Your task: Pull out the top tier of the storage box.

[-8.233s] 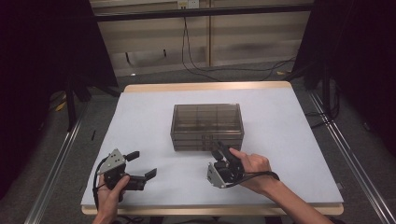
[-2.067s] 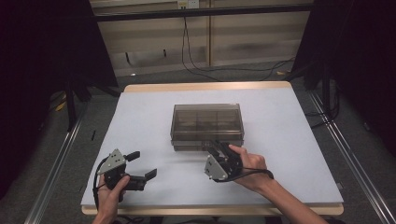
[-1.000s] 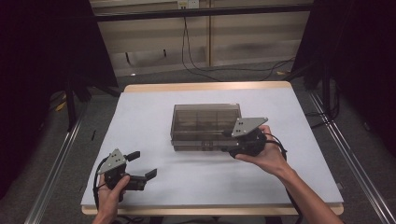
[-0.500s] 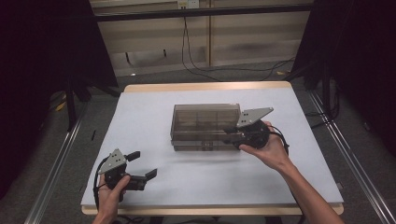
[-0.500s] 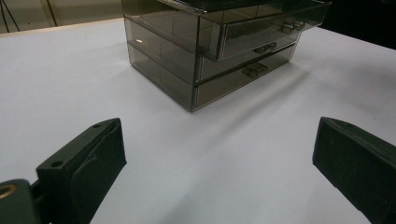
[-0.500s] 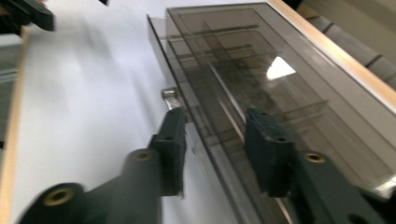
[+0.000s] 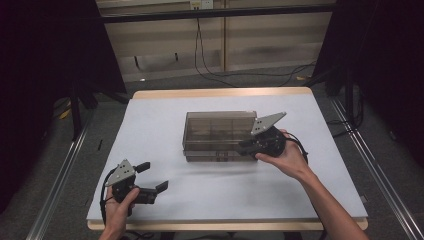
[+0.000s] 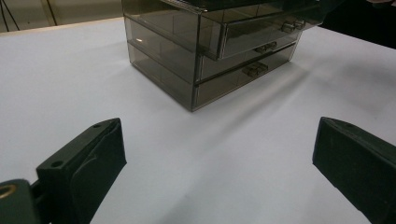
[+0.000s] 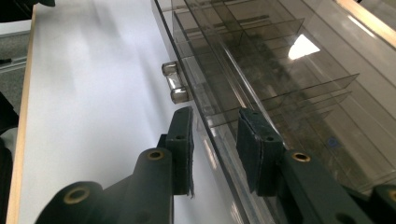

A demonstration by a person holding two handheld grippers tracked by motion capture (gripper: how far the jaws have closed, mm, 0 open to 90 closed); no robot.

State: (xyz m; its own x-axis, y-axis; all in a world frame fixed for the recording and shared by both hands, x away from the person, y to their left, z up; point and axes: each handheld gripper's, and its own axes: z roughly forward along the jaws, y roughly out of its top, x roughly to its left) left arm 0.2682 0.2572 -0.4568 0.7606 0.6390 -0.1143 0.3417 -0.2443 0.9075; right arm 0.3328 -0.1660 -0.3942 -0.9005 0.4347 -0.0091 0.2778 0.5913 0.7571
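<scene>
White sheeting covers my table [image 7: 165,125], with a wood edge showing at the far and near sides; beyond it lie grey floor, loose black cables and a pale slatted wall, with darkness at both sides. Near the middle of the table stands the drawer box [image 7: 218,135], smoky see-through plastic, three tiers high, with small clear handles on the near fronts and dividers visible through its top. My left gripper [image 7: 150,181] rests at the near left corner, well apart from the box, jaws spread wide with nothing between them. My right gripper [image 7: 243,147] is at the box's right near corner; its jaws have just been closing and straddle the front wall of the top drawer [image 9: 224,135] beside a handle [image 9: 173,84]. Whether the pads press the wall I cannot tell: glare and transparency blur the contact.
</scene>
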